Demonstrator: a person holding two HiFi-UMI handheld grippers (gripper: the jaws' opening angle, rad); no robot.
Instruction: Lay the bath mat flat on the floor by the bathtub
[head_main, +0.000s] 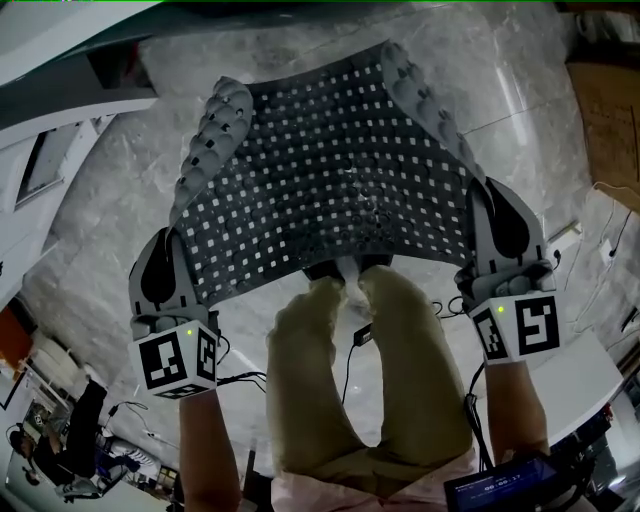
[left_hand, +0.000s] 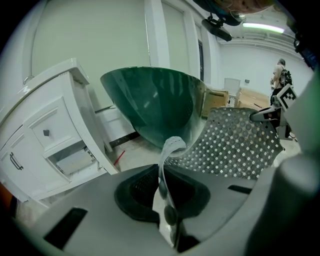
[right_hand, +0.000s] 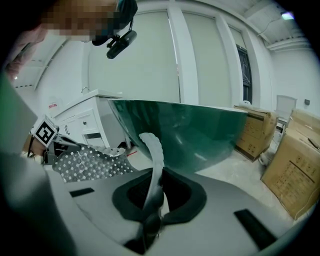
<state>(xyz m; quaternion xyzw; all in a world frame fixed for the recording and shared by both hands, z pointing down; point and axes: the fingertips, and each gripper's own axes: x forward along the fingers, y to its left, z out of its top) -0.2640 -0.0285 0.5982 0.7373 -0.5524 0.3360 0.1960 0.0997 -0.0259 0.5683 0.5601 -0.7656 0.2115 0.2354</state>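
Observation:
A dark grey bath mat (head_main: 335, 180) full of small square holes hangs stretched between both grippers above the marble floor, its far end sagging toward the tub. My left gripper (head_main: 172, 262) is shut on the mat's near left corner. At the near right corner, my right gripper (head_main: 503, 235) is shut on it too. In the left gripper view the mat's pale edge (left_hand: 169, 170) stands pinched between the jaws. The right gripper view shows the same, with the mat's edge (right_hand: 154, 165) clamped. The dark green bathtub (left_hand: 155, 102) (right_hand: 195, 132) stands just ahead.
A white cabinet (left_hand: 50, 145) stands left of the tub. Cardboard boxes (right_hand: 285, 160) sit at the right. The marble floor (head_main: 110, 210) spreads under the mat. The person's legs (head_main: 370, 370) and cables lie below the mat's near edge.

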